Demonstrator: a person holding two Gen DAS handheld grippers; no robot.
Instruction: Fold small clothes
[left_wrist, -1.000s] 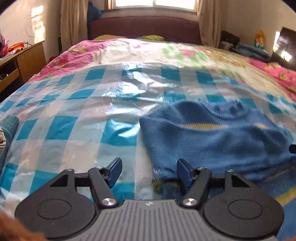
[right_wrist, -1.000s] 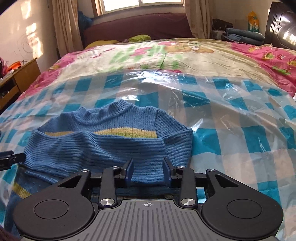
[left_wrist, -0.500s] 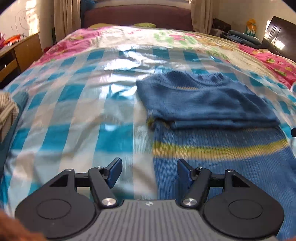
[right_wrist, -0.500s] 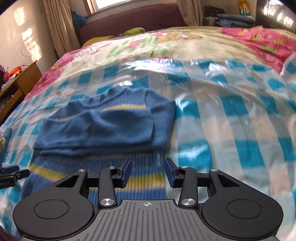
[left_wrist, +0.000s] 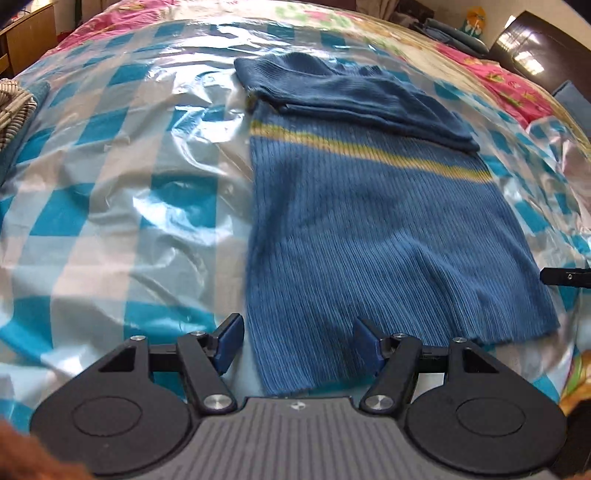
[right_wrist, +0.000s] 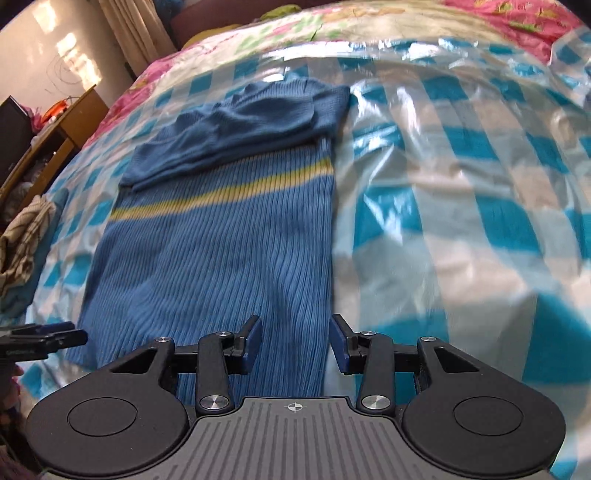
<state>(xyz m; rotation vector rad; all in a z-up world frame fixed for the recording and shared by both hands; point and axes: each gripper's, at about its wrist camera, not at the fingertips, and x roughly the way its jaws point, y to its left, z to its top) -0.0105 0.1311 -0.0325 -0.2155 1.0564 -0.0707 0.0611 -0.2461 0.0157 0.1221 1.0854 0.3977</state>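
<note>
Sweater (left_wrist: 369, 229) lies flat on the bed (left_wrist: 129, 184), sleeves already folded across the chest; you still have the hem to fold up. Both tongs (left_wrist: 297, 345) (right_wrist: 294, 341) gape empty over its corners.

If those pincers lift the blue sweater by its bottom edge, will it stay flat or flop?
The blue sweater would probably flop: its ribbed knit lies limp, sleeves folded softly across the top. It may slide easily, since it rests on the glossy plastic sheet. It looks light.
</note>
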